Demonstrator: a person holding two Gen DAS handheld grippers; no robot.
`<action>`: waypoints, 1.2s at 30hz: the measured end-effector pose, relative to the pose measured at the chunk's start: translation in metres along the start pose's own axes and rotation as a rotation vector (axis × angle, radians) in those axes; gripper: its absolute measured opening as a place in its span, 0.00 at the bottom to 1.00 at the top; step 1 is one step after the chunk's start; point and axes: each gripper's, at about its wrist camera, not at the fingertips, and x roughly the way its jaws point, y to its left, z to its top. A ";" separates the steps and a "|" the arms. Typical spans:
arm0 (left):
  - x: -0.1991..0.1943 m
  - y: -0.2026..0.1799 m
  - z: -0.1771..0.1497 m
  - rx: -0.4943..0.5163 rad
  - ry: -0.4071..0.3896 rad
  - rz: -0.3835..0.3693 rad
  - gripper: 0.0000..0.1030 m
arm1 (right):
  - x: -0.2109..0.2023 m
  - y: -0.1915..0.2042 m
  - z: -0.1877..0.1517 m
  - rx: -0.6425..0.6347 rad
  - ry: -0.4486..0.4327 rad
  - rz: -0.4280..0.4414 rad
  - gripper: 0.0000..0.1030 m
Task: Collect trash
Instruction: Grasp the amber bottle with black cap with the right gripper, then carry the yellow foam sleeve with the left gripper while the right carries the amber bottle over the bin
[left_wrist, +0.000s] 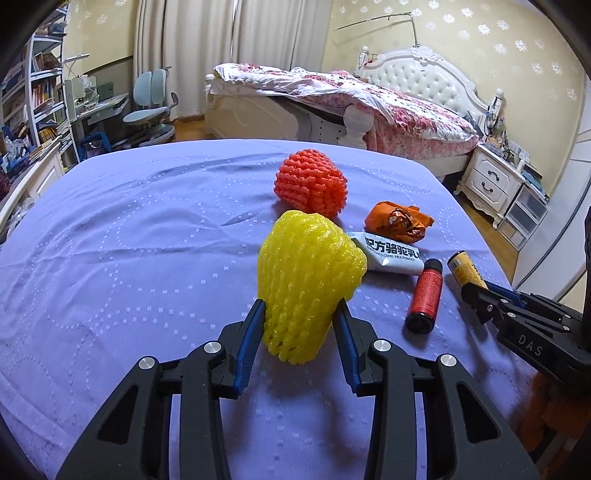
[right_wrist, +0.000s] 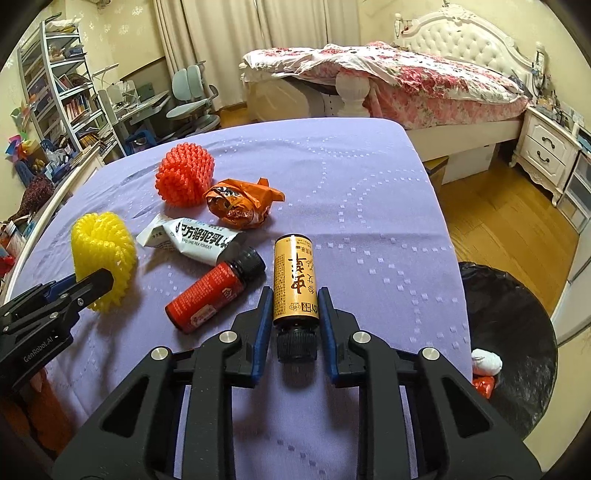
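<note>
1. On the table (left_wrist: 110, 240), which is covered by a lilac dotted cloth, the trash is laid out.
2. The left claw (left_wrist: 300, 325) is clenched on the yellow foam fruit net (left_wrist: 306, 273); both blue pads are pressed into its sides.
3. The right claw (right_wrist: 295, 310) is clenched on the gold-labelled brown bottle (right_wrist: 294, 280), whose black cap is turned toward the camera.
4. Between the two held items, the red bottle with black cap (right_wrist: 214, 291) is lying on its side.
5. Behind it, the white milk-powder sachet (right_wrist: 188, 240), the crumpled orange wrapper (right_wrist: 240, 205) and the orange-red foam fruit net (right_wrist: 184, 173) are resting.
6. Beside the table, at its right edge, the black-lined bin (right_wrist: 517, 332) is positioned on the floor.
</note>
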 end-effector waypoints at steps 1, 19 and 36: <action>-0.003 -0.001 0.000 -0.003 -0.003 0.000 0.38 | -0.002 -0.001 -0.002 0.001 -0.001 0.000 0.23; -0.031 -0.083 -0.012 0.054 -0.029 -0.149 0.38 | -0.072 -0.051 -0.042 0.095 -0.091 -0.067 0.23; -0.003 -0.209 -0.020 0.238 0.026 -0.295 0.38 | -0.105 -0.148 -0.075 0.269 -0.135 -0.207 0.23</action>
